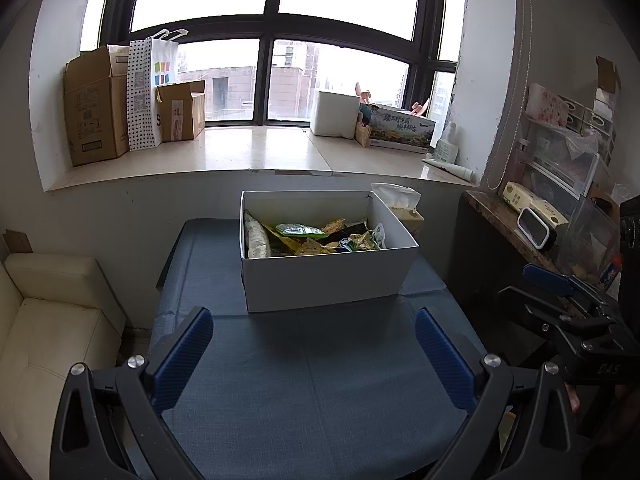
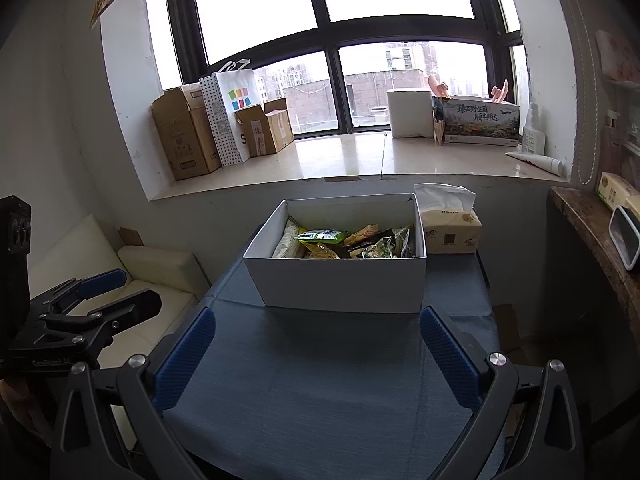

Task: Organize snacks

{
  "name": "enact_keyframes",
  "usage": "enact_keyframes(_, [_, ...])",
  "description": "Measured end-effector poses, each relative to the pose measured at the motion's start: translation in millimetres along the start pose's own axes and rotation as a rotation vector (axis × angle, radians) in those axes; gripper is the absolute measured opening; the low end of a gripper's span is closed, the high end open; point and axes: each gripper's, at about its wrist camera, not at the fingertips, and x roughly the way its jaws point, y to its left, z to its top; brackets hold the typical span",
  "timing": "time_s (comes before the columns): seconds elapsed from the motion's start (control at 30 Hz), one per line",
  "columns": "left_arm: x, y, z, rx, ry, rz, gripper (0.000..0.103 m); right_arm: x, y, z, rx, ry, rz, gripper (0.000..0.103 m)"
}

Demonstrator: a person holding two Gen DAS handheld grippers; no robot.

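A white cardboard box (image 1: 324, 280) (image 2: 340, 284) stands at the far end of a blue-clothed table (image 1: 312, 392) (image 2: 320, 392). Inside lie several snack packets (image 1: 312, 236) (image 2: 348, 242), green, yellow and white. My left gripper (image 1: 314, 338) is open, held over the near part of the table, short of the box, with nothing between its blue pads. My right gripper (image 2: 318, 338) is open too, likewise short of the box and holding nothing. Each gripper shows in the other's view, the right one at the right edge (image 1: 560, 300), the left one at the left edge (image 2: 100, 292).
A tissue box (image 2: 450, 228) (image 1: 404, 208) sits behind the white box. A cream sofa (image 1: 52, 320) stands left of the table. A wooden shelf (image 1: 504, 216) with clutter is on the right. Cardboard boxes (image 1: 96, 108) and bags line the windowsill (image 1: 248, 152).
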Motion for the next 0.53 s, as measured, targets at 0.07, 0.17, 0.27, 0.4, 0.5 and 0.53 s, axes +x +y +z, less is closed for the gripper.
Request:
enact_keyframes(0.07, [0.1, 0.0, -0.1, 0.001, 0.001, 0.001, 0.103, -0.1, 0.2, -0.3, -0.001, 0.001, 0.0, 0.103])
enact_keyframes(0.17, [0.1, 0.0, -0.4, 0.0, 0.001, -0.002, 0.103, 0.2, 0.1, -0.6, -0.001, 0.003, 0.001, 0.103])
enact_keyframes(0.27, [0.1, -0.9, -1.1, 0.002, 0.002, 0.0, 0.103, 0.2, 0.2, -1.3, -0.001, 0.005, 0.002, 0.103])
enact_keyframes(0.4, [-0.8, -1.5, -2.0, 0.003, -0.005, -0.002, 0.103, 0.4, 0.7, -1.2, -0.001, 0.004, 0.003, 0.103])
enact_keyframes(0.5, [-0.5, -2.9, -2.0, 0.009, -0.003, -0.001, 0.103, 1.1, 0.6, -2.2, 0.001, 0.006, 0.002, 0.103])
enact_keyframes(0.53, [-0.9, -4.0, -2.1, 0.013, -0.005, 0.003, 0.103, 1.5, 0.4, -2.5, 0.002, 0.008, 0.003, 0.103])
